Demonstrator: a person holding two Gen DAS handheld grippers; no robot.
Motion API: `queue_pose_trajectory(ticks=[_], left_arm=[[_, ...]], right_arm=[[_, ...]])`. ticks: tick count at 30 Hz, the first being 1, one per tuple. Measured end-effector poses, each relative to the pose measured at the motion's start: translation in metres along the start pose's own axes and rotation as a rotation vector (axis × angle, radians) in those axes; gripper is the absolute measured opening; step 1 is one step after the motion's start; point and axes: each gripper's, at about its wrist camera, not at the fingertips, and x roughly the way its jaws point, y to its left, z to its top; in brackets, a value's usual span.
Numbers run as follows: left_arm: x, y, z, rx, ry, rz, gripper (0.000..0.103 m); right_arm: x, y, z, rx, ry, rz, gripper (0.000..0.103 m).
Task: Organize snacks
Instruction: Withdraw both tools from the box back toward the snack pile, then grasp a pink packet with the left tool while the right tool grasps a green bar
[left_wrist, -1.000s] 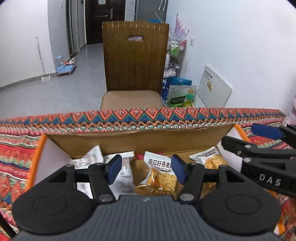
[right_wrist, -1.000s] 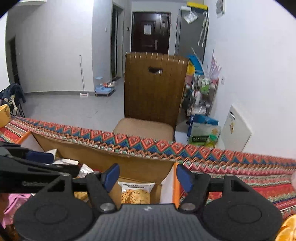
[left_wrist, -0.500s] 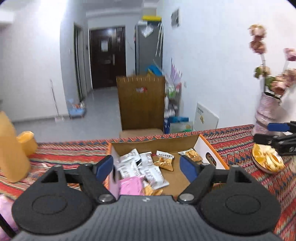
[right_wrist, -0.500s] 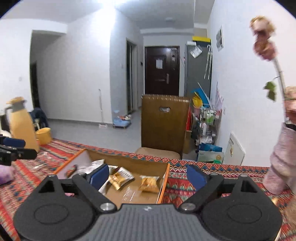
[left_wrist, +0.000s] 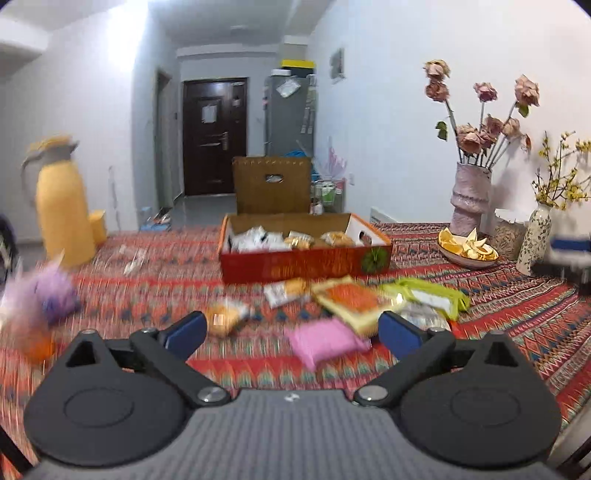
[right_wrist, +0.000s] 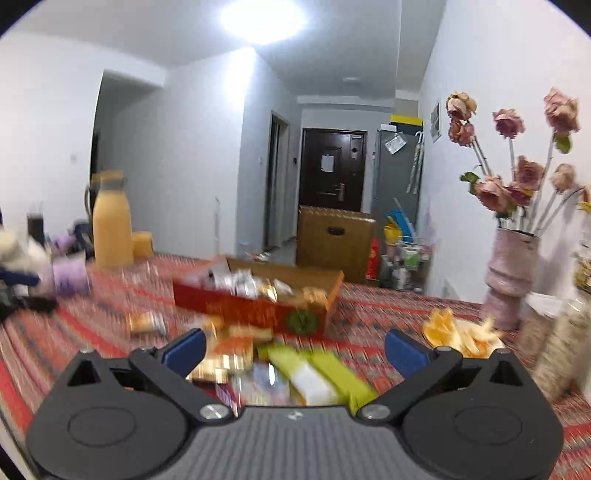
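Loose snack packets (left_wrist: 351, 299) crowd cloth before red box (left_wrist: 303, 264), vase (left_wrist: 471, 199) & fruit plate (left_wrist: 467, 251) block right, bare cloth (left_wrist: 166, 266) left.

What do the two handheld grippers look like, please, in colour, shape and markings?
Both match: the left gripper and right gripper have a ribbed dark grey body, two round black discs, black linkage arms with silver pivot screws, and blue fingertip pads. A small white mark sits centrally. No cables or sleeves show.

On the surface (left_wrist: 517, 314) ahead of me sits the snack box (left_wrist: 306, 258), with packets inside it. Loose snack packets (left_wrist: 354, 299) lie on the surface in front of the box. A jug (left_wrist: 62, 206) stands far left; a plate (left_wrist: 467, 251) and a vase of flowers (left_wrist: 471, 199) stand right. A chair (left_wrist: 271, 184) stands behind the box.
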Motion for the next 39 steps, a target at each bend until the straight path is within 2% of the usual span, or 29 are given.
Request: queue_pose_trajectory(ticks=[3,7,13,22,25,29,33,36,38,39], left_arm=[[-0.011,0.0,-0.033,-0.019,0.031,0.018,0.103],[-0.008,0.002,-0.068,-0.035,0.161,0.076,0.103],[-0.017,0.003,-0.084,-0.05,0.171,0.082,0.103],[-0.005,0.001,-0.082,-0.05,0.198,0.073,0.103],[0.012,-0.004,-0.079,-0.037,0.225,0.069,0.103],[0.04,-0.017,-0.076,0.029,0.247,0.045,0.103],[0.07,-0.022,-0.058,0.11,0.231,0.03,0.103],[0.099,-0.024,-0.04,0.175,0.214,-0.016,0.103],[0.125,-0.024,-0.03,0.217,0.23,-0.059,0.103],[0.137,-0.024,-0.026,0.231,0.244,-0.073,0.103]], right_arm=[[-0.021,0.024,-0.044,-0.001,0.035,-0.01,0.103],[-0.022,0.043,-0.091,0.072,0.121,-0.033,0.103],[-0.028,0.045,-0.121,0.151,0.181,-0.026,0.103],[-0.021,0.045,-0.119,0.146,0.198,-0.038,0.103],[-0.012,0.043,-0.114,0.142,0.204,-0.034,0.103],[0.003,0.037,-0.108,0.142,0.207,-0.049,0.101],[0.023,0.023,-0.092,0.139,0.212,-0.037,0.09],[0.044,0.009,-0.071,0.137,0.202,-0.015,0.085],[0.065,-0.003,-0.057,0.134,0.203,-0.008,0.077],[0.077,-0.009,-0.051,0.14,0.208,0.001,0.068]])
